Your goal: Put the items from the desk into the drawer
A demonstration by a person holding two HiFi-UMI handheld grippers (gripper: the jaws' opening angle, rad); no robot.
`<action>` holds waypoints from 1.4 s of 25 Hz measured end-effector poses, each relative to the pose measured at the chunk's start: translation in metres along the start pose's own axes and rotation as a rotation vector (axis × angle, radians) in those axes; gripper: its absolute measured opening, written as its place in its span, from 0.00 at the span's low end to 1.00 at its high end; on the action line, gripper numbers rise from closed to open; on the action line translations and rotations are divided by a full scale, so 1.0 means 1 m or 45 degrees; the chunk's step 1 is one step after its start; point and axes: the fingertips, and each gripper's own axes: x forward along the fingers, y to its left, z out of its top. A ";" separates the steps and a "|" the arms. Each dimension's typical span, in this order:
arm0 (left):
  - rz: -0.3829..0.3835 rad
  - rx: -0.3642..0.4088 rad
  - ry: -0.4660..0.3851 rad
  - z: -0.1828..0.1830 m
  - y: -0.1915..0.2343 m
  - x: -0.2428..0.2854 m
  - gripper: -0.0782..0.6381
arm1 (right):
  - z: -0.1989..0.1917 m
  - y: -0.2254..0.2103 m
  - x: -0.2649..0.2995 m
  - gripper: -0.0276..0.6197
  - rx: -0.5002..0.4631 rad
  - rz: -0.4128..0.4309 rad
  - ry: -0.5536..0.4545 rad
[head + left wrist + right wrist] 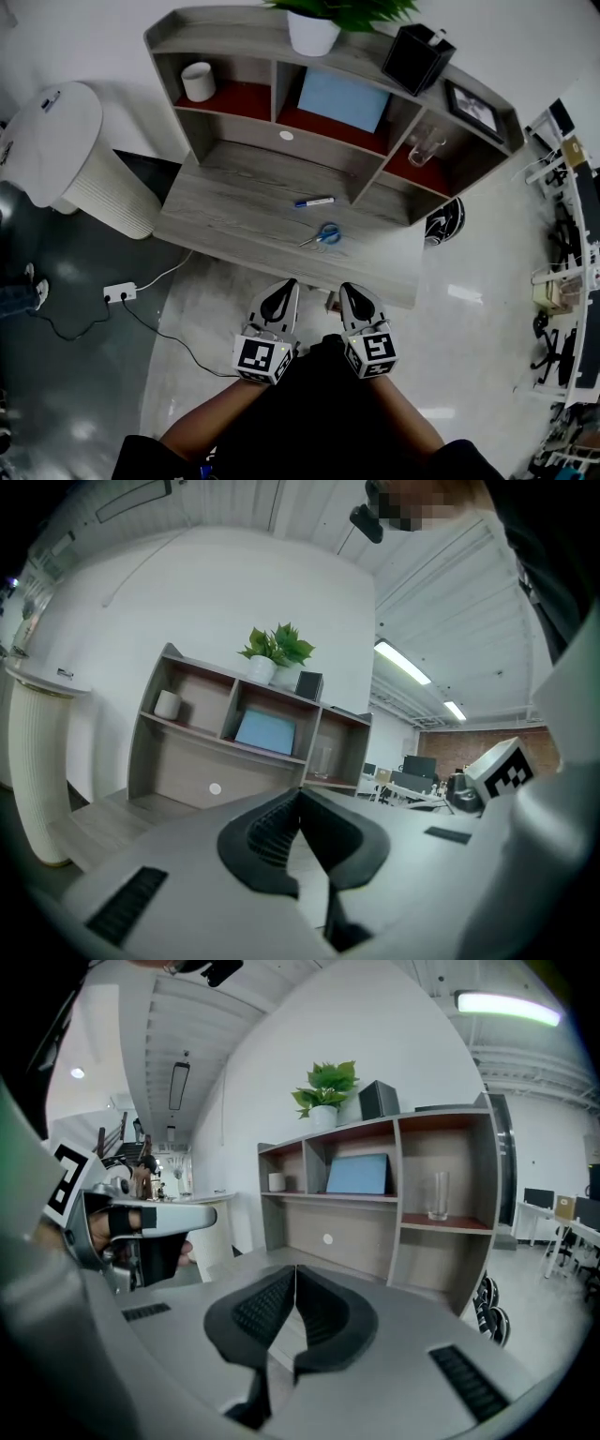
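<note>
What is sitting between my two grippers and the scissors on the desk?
Nothing visible. The scissors lie in the open near the front of the desk, pen behind them; left gripper and right gripper hover shut and empty short of its edge.

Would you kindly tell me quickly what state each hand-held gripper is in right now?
Left hand-held gripper: closed, holding nothing.
Right hand-held gripper: closed, holding nothing.

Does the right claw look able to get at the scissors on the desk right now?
Probably yes. The scissors lie in the open near the front edge of the desk, nothing between them and the right claw. That claw is shut and empty, so it must open first.
</note>
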 end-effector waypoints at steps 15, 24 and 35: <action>-0.022 0.022 0.078 -0.034 0.020 0.024 0.13 | -0.020 -0.029 0.085 0.07 -0.238 0.149 0.246; 0.070 -0.031 0.159 -0.042 0.056 0.076 0.13 | -0.051 -0.059 0.178 0.08 -0.485 0.313 0.459; 0.136 -0.055 0.213 -0.047 0.093 0.132 0.13 | -0.099 -0.095 0.268 0.08 -0.652 0.409 0.664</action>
